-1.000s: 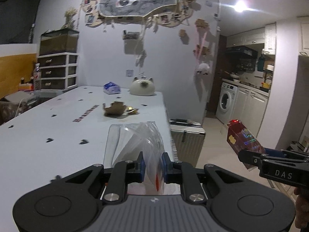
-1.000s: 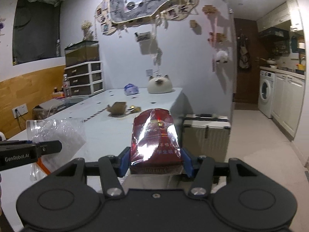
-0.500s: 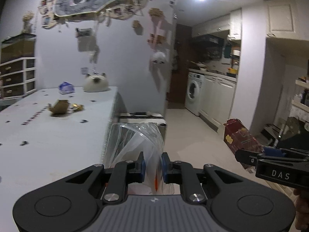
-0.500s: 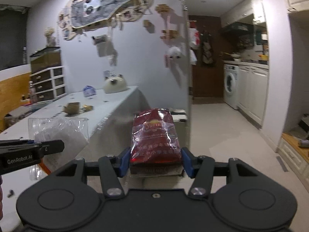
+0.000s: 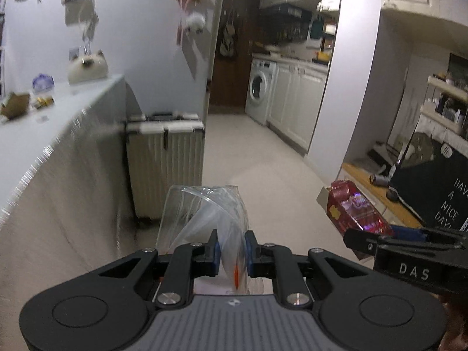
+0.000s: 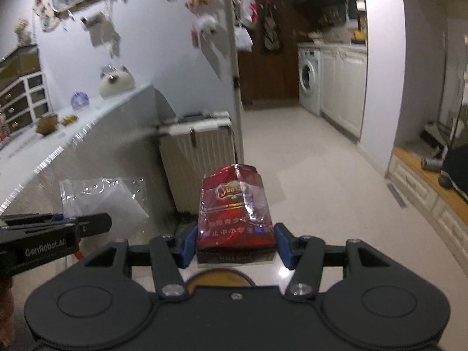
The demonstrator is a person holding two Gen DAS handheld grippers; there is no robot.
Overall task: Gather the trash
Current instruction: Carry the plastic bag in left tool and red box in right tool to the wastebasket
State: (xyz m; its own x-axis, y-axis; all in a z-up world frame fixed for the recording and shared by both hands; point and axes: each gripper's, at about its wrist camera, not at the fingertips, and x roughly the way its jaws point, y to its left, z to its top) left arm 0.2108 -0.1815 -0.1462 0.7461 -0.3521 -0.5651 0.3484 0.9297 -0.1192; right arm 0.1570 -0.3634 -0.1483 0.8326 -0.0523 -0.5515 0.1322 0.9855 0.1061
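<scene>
Left gripper (image 5: 231,248) jaws clamped on clear plastic bag (image 5: 201,210); right gripper (image 6: 235,244) jaws clamped on red cigarette pack (image 6: 234,207)

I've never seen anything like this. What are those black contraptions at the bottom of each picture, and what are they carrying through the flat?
There is no robot here: a person holds a black two-finger claw in each hand, and a wide-angle camera on each claw looks forward along its fingers. One picture comes from the left claw, which pinches a crumpled clear plastic bag. The other comes from the right claw, which grips a shiny red cigarette packet. Each claw also shows at the edge of the other's picture. To the left stands a white-covered table with a brown crumpled scrap on it; beside it is a cream ribbed suitcase.
</scene>
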